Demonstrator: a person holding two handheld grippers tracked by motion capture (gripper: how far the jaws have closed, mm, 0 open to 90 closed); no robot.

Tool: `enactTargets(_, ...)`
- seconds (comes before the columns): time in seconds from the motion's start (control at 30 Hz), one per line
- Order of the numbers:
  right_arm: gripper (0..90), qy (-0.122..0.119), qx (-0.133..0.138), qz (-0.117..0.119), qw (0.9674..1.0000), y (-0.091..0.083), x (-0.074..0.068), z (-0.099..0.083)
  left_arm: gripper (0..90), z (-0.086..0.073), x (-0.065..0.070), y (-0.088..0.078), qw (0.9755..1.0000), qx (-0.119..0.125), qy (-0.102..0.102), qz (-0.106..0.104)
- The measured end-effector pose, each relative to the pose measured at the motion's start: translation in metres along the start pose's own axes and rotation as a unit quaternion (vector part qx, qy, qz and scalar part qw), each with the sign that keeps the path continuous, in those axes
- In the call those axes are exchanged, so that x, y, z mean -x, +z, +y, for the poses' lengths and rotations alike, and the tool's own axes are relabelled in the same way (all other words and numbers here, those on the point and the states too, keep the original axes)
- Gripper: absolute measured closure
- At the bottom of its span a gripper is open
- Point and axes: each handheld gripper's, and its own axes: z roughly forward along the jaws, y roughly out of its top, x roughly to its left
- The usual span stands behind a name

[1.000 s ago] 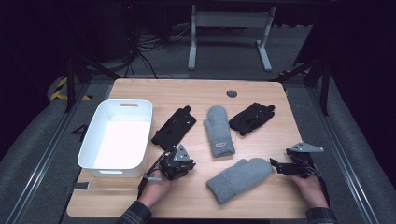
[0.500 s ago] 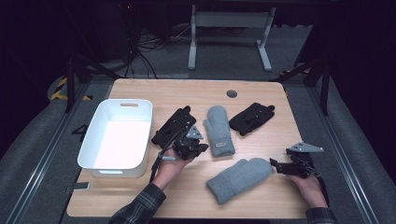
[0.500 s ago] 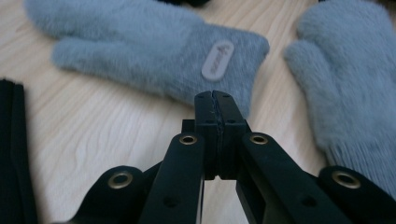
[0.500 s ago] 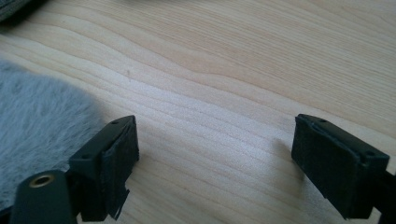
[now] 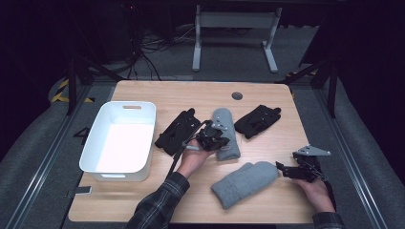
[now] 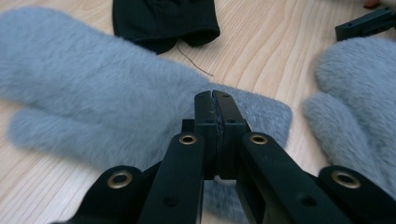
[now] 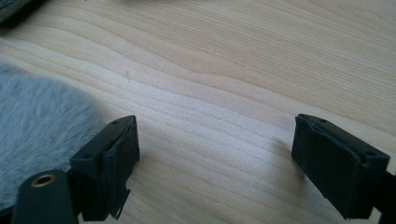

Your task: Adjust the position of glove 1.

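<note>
At five o'clock the right gripper [image 5: 285, 168] rests wide open, empty, beside the near grey mitten [image 5: 243, 183]. Farther in, at centre, the left gripper [image 5: 218, 139] hovers over the far grey mitten [image 5: 224, 125], closed on nothing.

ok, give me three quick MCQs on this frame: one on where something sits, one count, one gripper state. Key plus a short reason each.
1. Where is the white bin on the table?
A. left side
B. right side
C. far middle

2. How many grey mittens lie on the table?
A. one
B. two
C. four

3. How do the left gripper's jaws stand?
A. wide open
B. shut with nothing between them
C. clamped on a black glove

Key: 1 A, the bin sits left of the near black glove. 2 B, the far grey mitten and the near grey mitten. 3 B, the left gripper view shows the jaw tips pressed together over the far mitten.
</note>
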Motion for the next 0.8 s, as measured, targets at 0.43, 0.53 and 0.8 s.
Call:
enactTargets(0.43, 15.6, 0.001, 0.0, 0.0, 1.0, 0.0, 0.0, 0.0, 90.0, -0.012, -0.009, 0.001, 0.9992, -0.034, -0.005, 0.019)
enactTargets(0.53, 15.6, 0.001, 0.0, -0.001, 1.0, 0.0, 0.0, 0.0, 90.0, -0.018, -0.011, -0.006, 0.9991, -0.035, -0.009, 0.024)
enactTargets(0.8, 15.6, 0.001, 0.0, -0.001, 1.0, 0.0, 0.0, 0.0, 90.0, -0.03, -0.01, -0.02, 0.9988, -0.044, -0.01, 0.021)
